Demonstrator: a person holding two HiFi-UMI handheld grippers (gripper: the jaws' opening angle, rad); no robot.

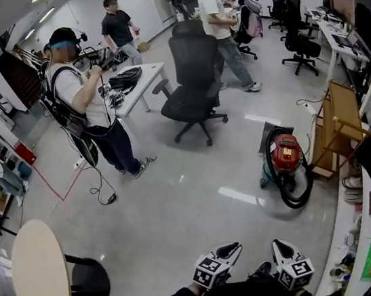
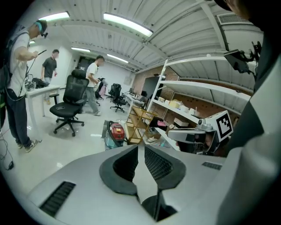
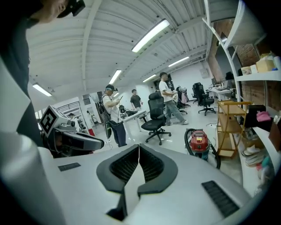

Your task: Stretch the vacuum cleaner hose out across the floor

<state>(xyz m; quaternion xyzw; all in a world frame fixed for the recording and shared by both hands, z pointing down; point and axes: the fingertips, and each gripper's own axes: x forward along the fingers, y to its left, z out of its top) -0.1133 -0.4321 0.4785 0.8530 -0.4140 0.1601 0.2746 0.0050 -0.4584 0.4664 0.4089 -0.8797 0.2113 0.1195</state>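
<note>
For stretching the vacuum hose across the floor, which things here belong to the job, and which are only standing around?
Job: red vacuum cleaner; black hose coiled around it; left gripper and right gripper, both shut, empty.
Standing around: office chair; round table; wooden rack; white desk.

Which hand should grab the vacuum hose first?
Right, probably: the hose coils around the vacuum cleaner ahead to the right, nearer the right gripper than the left gripper. Both jaws shut, empty.
</note>
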